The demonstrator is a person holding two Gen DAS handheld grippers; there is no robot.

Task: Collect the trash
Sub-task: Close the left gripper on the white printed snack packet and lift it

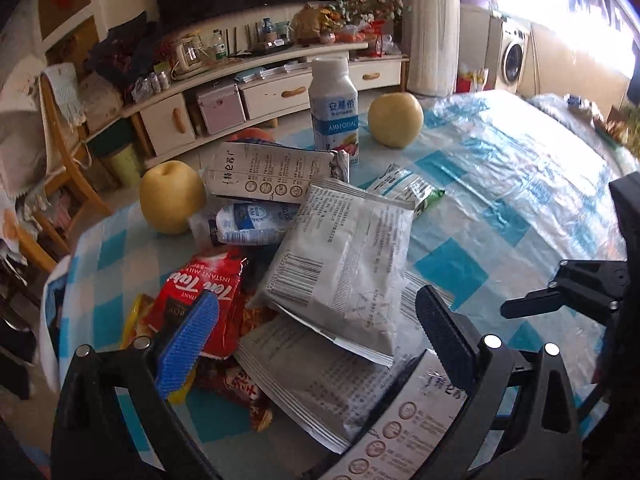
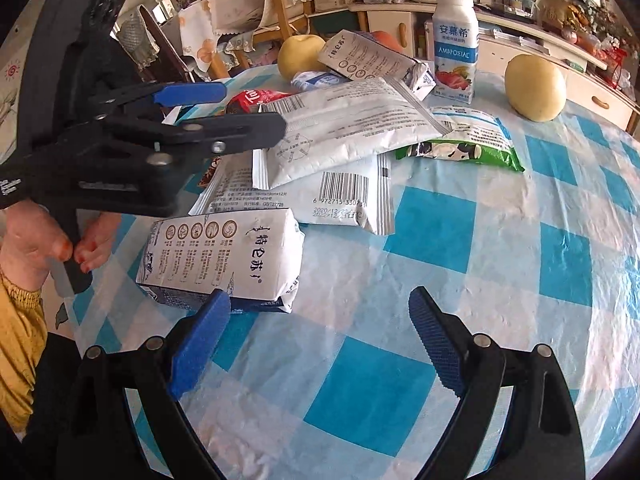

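The trash is a loose heap of wrappers and cartons on the near-left part of the round desk [image 2: 500, 240], which wears a glossy blue-and-white checked plastic cover. Topmost lies a flat silver-white foil pouch with a barcode [image 1: 340, 264], overlapping a second similar pouch [image 2: 348, 196] beneath it. A crushed white milk carton printed with black icons [image 2: 228, 256] lies on its side at the near edge; another carton of the same kind [image 1: 272, 174] rests tilted at the far side of the heap. Between them show a red crinkled instant-drink sachet [image 1: 204, 292], a squashed clear plastic bottle with a blue label [image 1: 248, 222] and a green-and-white cow-print packet [image 2: 460, 144]; what lies underneath is hidden.

Behind stand an upright white yogurt bottle with its cap on [image 2: 456, 40], contents unseen, and two smooth yellow pears [image 1: 172, 196] [image 2: 536, 88].

The left gripper [image 1: 316, 332] hovers over the heap, fingers spread wide, empty. The right gripper [image 2: 320, 344] hangs above bare cloth, fingers likewise apart, holding nothing.
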